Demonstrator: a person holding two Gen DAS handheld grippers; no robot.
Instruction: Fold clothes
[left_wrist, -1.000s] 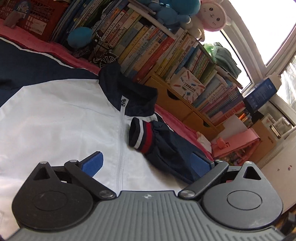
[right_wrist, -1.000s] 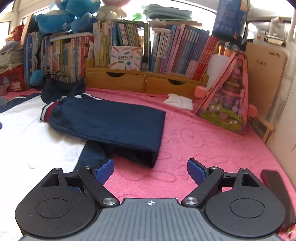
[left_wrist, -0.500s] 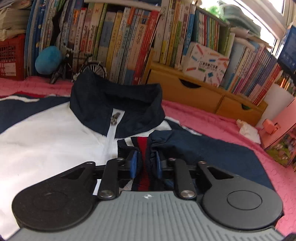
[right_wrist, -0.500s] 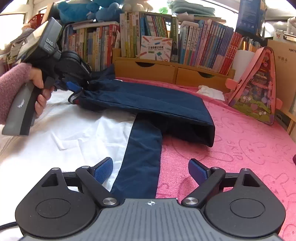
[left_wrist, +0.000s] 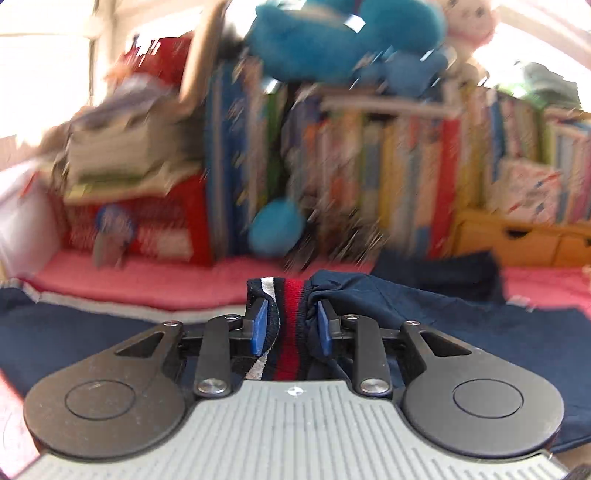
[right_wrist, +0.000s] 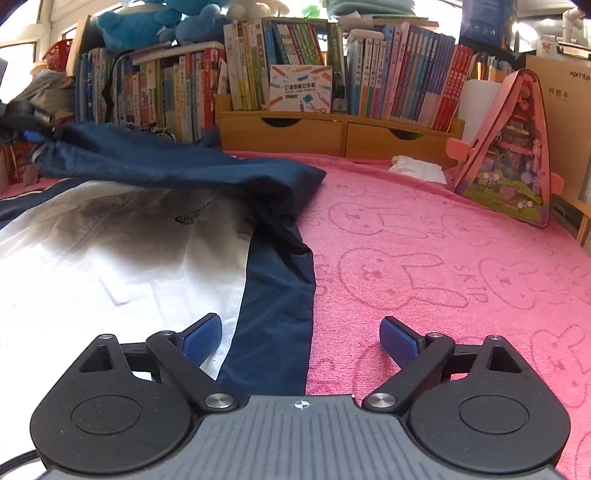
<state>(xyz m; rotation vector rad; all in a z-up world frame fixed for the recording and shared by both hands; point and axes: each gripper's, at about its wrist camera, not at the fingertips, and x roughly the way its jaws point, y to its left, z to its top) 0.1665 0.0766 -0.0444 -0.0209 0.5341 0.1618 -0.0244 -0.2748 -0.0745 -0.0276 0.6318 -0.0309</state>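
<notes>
Navy-white-red ribbed knit clamped between blue pads of left gripper (left_wrist: 290, 314): sleeve cuff (left_wrist: 286, 291) held, stripes running along the fingers. Jaws just eased slightly wider, cuff between them and bunched, pads pressing on it. Sleeve (right_wrist: 166, 162) hanging from that grip clear of the jacket, long axis crosswise in the right wrist view, from the cuff at far left to its fold near the jacket's right shoulder. (Left wrist view badly smeared; background detail not trusted.)

Right gripper (right_wrist: 301, 332) wide apart, nothing gripped, jaws just opened a little further. Low over the jacket's right side: navy side panel (right_wrist: 277, 295) lying between and beneath the pads, running straight away from the gripper toward the sleeve fold. White jacket front (right_wrist: 110, 258) to the left of it, bare pink rabbit-print cover (right_wrist: 443, 258) on the surface to the right.

Judgement: sleeve likely to be laid across the chest; right gripper plainly nearer the side edge for any next fold, left fully occupied.

Containers: wooden drawer unit (right_wrist: 332, 133) at the back, both drawers shut, contents unseen, books (right_wrist: 295, 62) standing on top. Red basket (left_wrist: 166, 229) blurred, contents unreadable.
</notes>
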